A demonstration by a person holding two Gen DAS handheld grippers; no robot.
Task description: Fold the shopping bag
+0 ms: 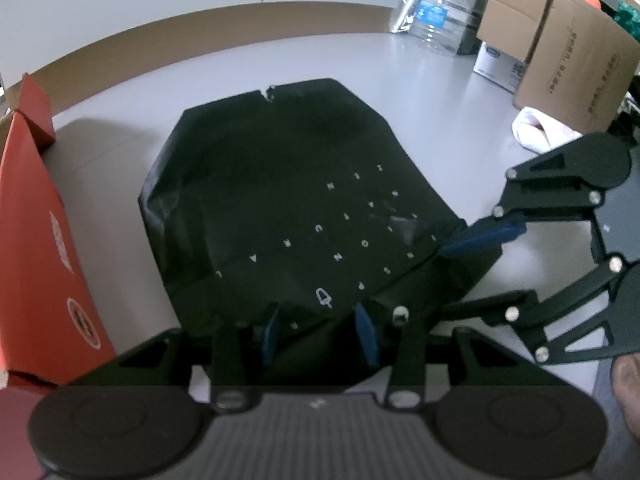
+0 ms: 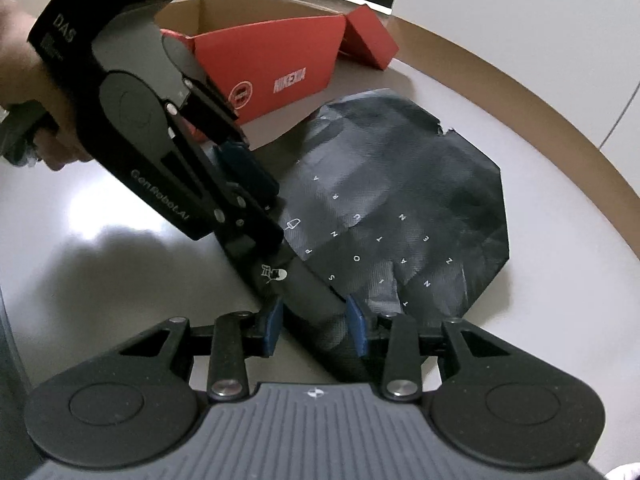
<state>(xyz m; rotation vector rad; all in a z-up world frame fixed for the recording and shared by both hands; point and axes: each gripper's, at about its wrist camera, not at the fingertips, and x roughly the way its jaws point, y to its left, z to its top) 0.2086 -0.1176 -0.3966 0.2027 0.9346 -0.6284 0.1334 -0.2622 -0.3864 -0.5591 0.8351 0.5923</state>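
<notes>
1. The black shopping bag lies flat on the grey table, near the table's middle, with a red box just beside it.
2. Its near edge is rolled into a thick band, and both grippers straddle that band side by side.
3. The left gripper stands part open, blue pads on either side of the fold; whether they press it I cannot tell.
4. The right gripper is also part open, the rolled edge lying between its pads, apparently loose.
5. Risk: with neither grip plainly firm, the stiff material could spring back and unroll.
6. Risk: uneven pulling by the two grippers may skew the fold, or push the bag against the red box.
7. Hidden: the bag's handles and its underside are out of sight.
8. The far edge shows a small tear or notch, hard to make out.
</notes>
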